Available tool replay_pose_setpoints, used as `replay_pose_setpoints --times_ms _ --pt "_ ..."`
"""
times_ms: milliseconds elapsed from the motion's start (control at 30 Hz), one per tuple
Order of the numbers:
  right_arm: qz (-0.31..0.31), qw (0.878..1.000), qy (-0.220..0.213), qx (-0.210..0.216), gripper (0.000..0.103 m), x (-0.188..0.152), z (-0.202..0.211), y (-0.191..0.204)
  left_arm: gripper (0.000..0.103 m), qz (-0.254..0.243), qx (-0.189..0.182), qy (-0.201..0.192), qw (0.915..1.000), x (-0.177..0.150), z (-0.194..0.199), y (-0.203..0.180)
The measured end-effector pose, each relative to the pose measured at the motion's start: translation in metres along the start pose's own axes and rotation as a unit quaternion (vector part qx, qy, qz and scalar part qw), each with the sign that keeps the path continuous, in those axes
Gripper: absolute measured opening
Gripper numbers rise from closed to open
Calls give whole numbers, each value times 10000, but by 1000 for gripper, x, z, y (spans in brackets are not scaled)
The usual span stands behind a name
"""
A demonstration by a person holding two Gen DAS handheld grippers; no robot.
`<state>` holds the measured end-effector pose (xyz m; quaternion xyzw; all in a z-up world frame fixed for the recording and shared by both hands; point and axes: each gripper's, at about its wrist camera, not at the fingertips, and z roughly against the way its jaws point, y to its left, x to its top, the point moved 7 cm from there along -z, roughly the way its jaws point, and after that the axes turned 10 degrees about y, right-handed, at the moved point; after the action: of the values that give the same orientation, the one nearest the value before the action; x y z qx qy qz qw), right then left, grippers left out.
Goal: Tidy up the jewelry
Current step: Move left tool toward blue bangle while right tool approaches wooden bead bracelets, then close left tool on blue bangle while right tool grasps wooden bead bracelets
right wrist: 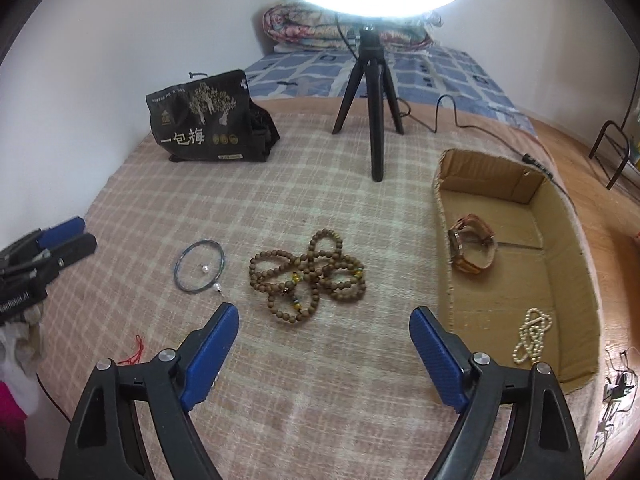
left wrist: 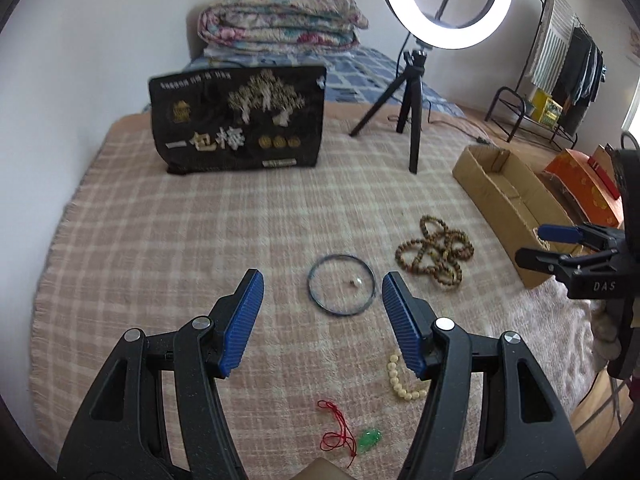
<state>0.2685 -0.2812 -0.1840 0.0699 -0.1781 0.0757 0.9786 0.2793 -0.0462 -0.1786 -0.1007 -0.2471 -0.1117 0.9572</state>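
On a checked blanket [right wrist: 320,400], left to right, lie a thin bangle [right wrist: 200,266] with small pearl earrings, a tangle of brown beads [right wrist: 308,280], and a cardboard box [right wrist: 576,280] already holding a watch [right wrist: 470,250] and a pearl strand [right wrist: 532,336]. Both the left gripper [left wrist: 322,292] and right gripper [right wrist: 324,320] hang released and empty, the right one centred before the beads, so the likely step is to lower over the tangle's thickest crossing and pinch several loops together. The blanket around the beads is bare, but the box's near wall stands just right of the right gripper's right finger, so the load probably has to lift over it.
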Motion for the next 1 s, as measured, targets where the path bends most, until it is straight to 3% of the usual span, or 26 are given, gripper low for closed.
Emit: replay_pose_setpoints --times_ms 133,500,1000 --pt "-74 9998 156 67 88 7 -17 0 71 113 -125 225 9996 -4 -24 -3" --pt "-212 9987 459 95 88 17 -54 -7 72 110 -21 654 9978 -7 -87 -12" --pt "-175 9984 539 1 88 22 -71 -13 72 165 224 842 9961 2 -122 -19"
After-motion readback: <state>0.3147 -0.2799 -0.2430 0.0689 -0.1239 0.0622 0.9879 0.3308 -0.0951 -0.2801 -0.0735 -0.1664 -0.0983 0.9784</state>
